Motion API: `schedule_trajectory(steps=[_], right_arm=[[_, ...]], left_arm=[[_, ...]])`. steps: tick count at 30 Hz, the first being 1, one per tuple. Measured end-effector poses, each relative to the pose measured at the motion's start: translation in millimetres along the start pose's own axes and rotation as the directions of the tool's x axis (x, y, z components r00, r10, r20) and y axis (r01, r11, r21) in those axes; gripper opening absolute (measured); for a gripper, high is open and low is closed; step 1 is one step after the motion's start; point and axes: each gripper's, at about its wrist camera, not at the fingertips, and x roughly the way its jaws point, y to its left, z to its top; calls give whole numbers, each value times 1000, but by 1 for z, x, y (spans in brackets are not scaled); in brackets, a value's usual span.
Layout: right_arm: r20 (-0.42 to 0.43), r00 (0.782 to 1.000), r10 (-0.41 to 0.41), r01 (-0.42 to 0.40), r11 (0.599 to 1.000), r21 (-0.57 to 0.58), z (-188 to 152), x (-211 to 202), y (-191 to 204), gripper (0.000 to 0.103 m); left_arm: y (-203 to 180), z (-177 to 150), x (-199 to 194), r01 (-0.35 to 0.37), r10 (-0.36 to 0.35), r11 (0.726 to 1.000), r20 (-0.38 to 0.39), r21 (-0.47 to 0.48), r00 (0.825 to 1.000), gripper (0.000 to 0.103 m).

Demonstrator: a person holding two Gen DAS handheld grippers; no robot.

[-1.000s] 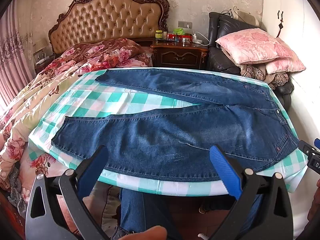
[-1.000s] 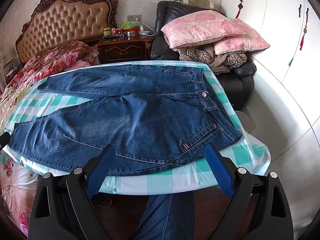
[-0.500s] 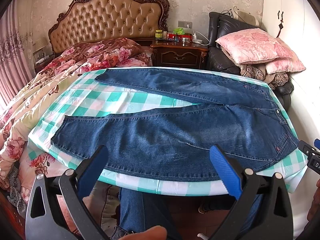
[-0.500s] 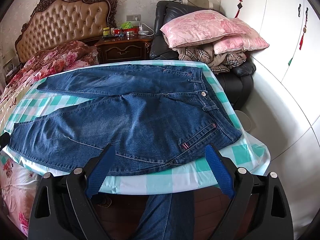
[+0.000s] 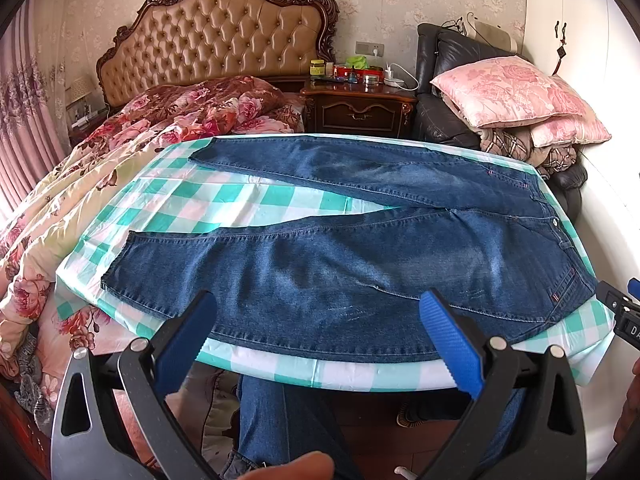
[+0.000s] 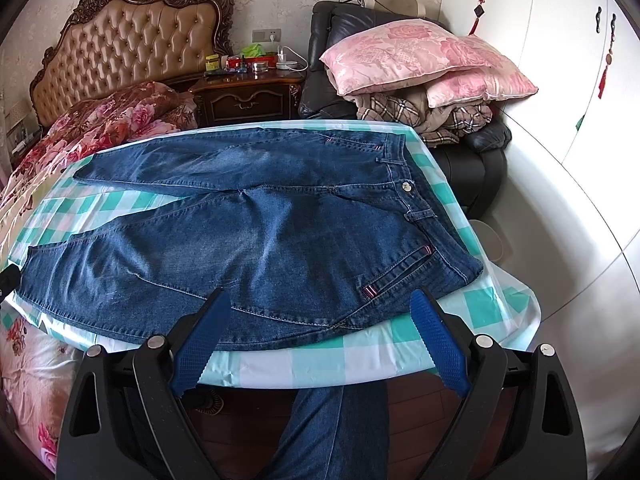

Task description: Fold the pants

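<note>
Out past the left tips of the left gripper (image 5: 318, 334) lie the two leg hems of the pants (image 5: 360, 264), spread flat on the counter (image 5: 248, 204) under its green-and-white checked cloth; the legs are splayed apart in a narrow V, probably so each can be reached and laid over the other without dragging creases along. The left gripper's blue fingers (image 5: 184, 340) stand wide and released, nothing between them, hanging short of the counter's near edge with the near leg's lower seam straight ahead of them, which reads as a ready pose before the first grab. Between and beyond those fingers the thigh of the near leg runs rightward toward the waistband. Further right, the right gripper (image 6: 320, 338) is likewise released, its fingers (image 6: 202, 344) spread and empty, just short of the same near edge; ahead of its right finger sits the hip with the pocket opening and its small red-striped tab, and beyond that the waistband with its button, close to the counter's right end. One gripper faces the leg and the other the hip, so the likely intent is to lift the near side at both places at once and carry it over the far leg. No fold has begun. Below both grippers the person's own jean-clad legs (image 6: 332, 432) show above the wooden floor
</note>
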Motion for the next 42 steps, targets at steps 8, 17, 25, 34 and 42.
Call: schedule_trajectory(steps=[8,17,25,34,42], right_arm=[[-1,1000,0,0,1000,0,0,0,0,88],[1,1000,-1,1,1000,2,0,0,-1,88],[-1,1000,0,0,1000,1,-1,1,0,88],[-3,1000,-3,3,1000,4,-3,2,0,88],[-26,1000,17,-16,999,31,0,16,-8,88]], left_arm=[[0,0,0,0,0,1000,-1,-1,1000,101],[-1,0,0,0,0,1000,0,-1,1000,101],[-1,0,0,1,-1,1000,-3,-2,1000,101],[-1,0,0,2,-2,1000,-5,-1,1000,101],[-10,-8,18,28,-28,1000,-17,11,999,101]])
